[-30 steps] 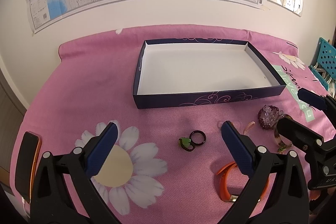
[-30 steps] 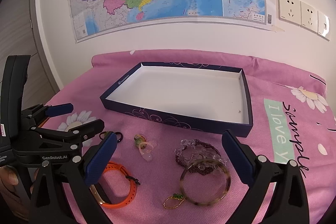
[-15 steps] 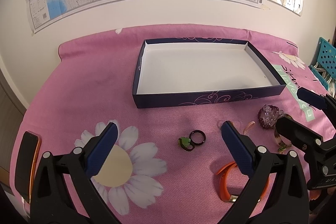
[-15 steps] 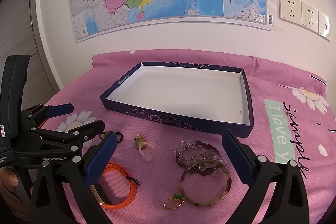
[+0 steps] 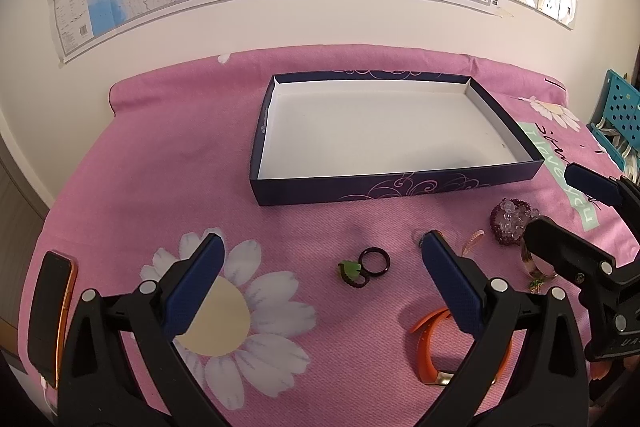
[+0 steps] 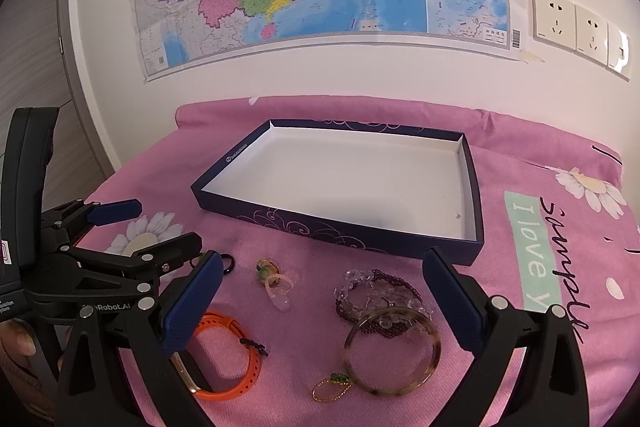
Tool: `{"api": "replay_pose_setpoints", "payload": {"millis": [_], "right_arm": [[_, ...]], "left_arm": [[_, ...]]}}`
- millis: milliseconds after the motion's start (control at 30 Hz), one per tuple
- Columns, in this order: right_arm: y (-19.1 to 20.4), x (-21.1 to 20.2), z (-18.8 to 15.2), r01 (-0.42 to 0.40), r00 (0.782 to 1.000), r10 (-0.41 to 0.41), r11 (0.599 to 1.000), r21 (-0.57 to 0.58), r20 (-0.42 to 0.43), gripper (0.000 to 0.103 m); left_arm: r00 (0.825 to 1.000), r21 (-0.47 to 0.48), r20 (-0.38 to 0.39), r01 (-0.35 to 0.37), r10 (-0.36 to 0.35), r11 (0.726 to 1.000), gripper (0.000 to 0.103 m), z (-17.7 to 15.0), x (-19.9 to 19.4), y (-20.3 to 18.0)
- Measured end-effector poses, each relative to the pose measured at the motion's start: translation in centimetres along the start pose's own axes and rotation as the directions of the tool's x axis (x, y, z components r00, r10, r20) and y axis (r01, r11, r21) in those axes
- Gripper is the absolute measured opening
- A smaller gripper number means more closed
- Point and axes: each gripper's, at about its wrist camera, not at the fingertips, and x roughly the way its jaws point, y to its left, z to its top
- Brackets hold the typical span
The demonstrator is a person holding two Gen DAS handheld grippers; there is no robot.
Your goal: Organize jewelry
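A shallow dark-blue box with a white inside lies empty on the pink cloth. In front of it lie a dark ring with a green charm, an orange band, pink rings, a purple-and-clear bead bracelet, a tortoiseshell bangle and a small gold charm. My left gripper is open above the dark ring. My right gripper is open above the rings and bracelets. Both are empty.
A phone with an orange edge lies at the cloth's left edge. A map and wall sockets hang behind the bed. A teal perforated crate stands at the far right.
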Motion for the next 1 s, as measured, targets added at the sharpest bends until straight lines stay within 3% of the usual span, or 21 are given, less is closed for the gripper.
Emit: {"api": "replay_pose_setpoints", "payload": {"millis": [1000], "right_arm": [[-0.11, 0.29, 0.00, -0.010, 1.000, 0.010, 1.000, 0.010, -0.005, 0.097]], "left_arm": [[1.000, -0.002, -0.009, 0.009, -0.009, 1.000, 0.097, -0.13, 0.20, -0.42]]}}
